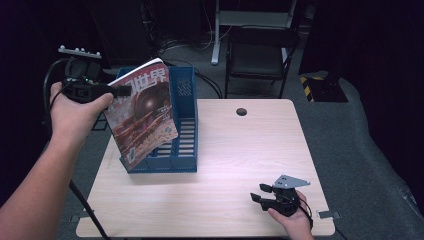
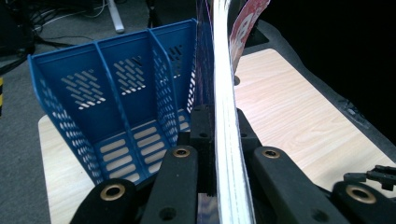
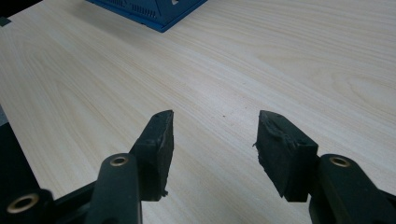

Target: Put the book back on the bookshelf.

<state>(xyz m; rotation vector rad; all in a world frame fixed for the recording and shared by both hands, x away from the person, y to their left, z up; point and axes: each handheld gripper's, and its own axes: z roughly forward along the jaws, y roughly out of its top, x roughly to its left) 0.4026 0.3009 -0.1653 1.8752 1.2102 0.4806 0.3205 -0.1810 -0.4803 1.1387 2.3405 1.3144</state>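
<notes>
across the pale wood-grain rectangular table (image 1: 235,150), the largest thing standing is a blue plastic file rack (image 1: 182,125) with slotted walls and three upright compartments, set near the table's far left corner. seen from the left gripper view, the two compartments in sight hold nothing; dividers and perforated back wall are bare.

over the rack's left side, the person's left forearm reaches in from the lower left of the high view, hand raised above table height, with the left gripper (image 1: 117,91) pointing level toward the right. its jaws are clamped tight on the upper left edge of a thin glossy magazine with a red-brown cover and white chinese characters (image 1: 142,115). the magazine hangs tilted, top leaning to the right, its lower corner down at the rack's front left edge. whether that corner is inside a compartment or just in front of the rack i cannot tell. in the left gripper view the page edges run straight up between the two black jaws, pinched from both sides.

near the table's front right edge, the right hand sits low with the right gripper (image 1: 257,192) pointing left across the bare wood. its jaws stand well apart with nothing between them, the worn black pads (image 3: 161,140) hovering just above the tabletop.
</notes>
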